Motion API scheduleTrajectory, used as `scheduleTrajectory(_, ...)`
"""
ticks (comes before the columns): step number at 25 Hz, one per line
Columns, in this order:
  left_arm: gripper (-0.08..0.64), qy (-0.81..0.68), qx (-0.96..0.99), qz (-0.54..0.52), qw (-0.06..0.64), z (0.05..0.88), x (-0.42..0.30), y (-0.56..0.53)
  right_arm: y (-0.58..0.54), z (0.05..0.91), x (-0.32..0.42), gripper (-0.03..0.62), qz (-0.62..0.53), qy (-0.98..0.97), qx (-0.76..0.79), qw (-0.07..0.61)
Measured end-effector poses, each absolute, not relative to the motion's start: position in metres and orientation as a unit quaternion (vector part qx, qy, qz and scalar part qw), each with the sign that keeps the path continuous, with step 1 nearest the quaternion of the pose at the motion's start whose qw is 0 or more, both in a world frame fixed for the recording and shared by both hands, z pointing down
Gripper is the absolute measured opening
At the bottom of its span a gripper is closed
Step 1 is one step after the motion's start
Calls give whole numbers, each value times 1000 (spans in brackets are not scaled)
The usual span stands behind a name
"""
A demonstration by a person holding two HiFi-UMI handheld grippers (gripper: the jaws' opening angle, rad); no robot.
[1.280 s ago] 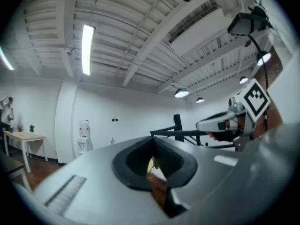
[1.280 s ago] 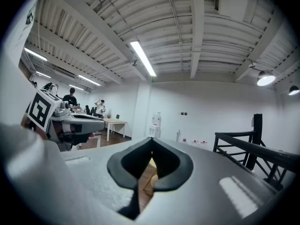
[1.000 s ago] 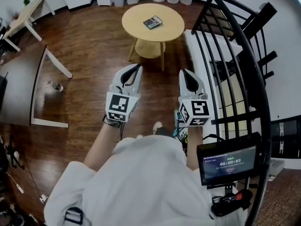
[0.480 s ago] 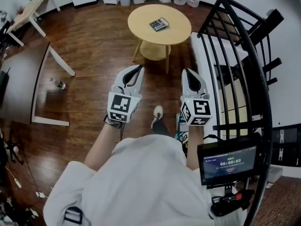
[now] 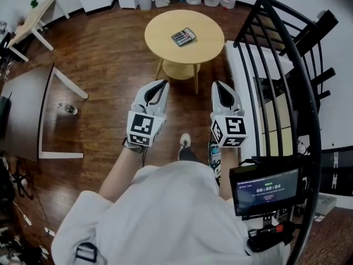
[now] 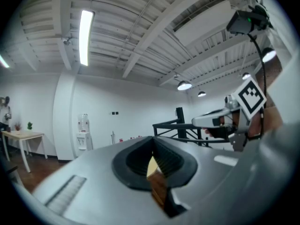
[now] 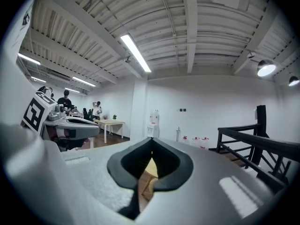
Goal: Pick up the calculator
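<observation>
Left gripper [image 5: 162,83] & right gripper [image 5: 217,85], closed empty, face calculator [image 5: 183,36] on table [image 5: 162,46]: prob. light, stiff, slick; pinch side edges.

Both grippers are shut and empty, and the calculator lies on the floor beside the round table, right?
No. The calculator lies on the round table, not the floor, as the head view shows. The left gripper and right gripper are both shut and empty.
</observation>
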State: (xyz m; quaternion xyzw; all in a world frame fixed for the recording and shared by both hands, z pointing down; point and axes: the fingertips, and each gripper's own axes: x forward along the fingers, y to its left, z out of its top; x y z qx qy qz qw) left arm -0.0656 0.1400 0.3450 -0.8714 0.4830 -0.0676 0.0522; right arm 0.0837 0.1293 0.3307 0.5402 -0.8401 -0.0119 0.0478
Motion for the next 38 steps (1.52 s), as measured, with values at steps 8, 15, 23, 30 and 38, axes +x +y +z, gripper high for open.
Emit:
scheduleTrajectory(8,6,508,-858,-61,51,336,-38,53,44,330,113,2,-9,-848,527,57)
scheduleTrajectory(15,6,527,-846,-62,46,332,-22,-6,-15,325,128,2,-19,-857,512,63)
scheduleTrajectory(23,6,546,-835,-63,39,331,-29,-42,-52,328,135,2,27,-851,522,53)
scheduleTrajectory(30,6,543,-836,-79,12,362,-37,-78,-91,351,130,2,63,-846,524,75)
scheduleTrajectory(38,18,534,-841,-86,-2,367,-47,-150,-155,354,115,2,69,-836,537,91)
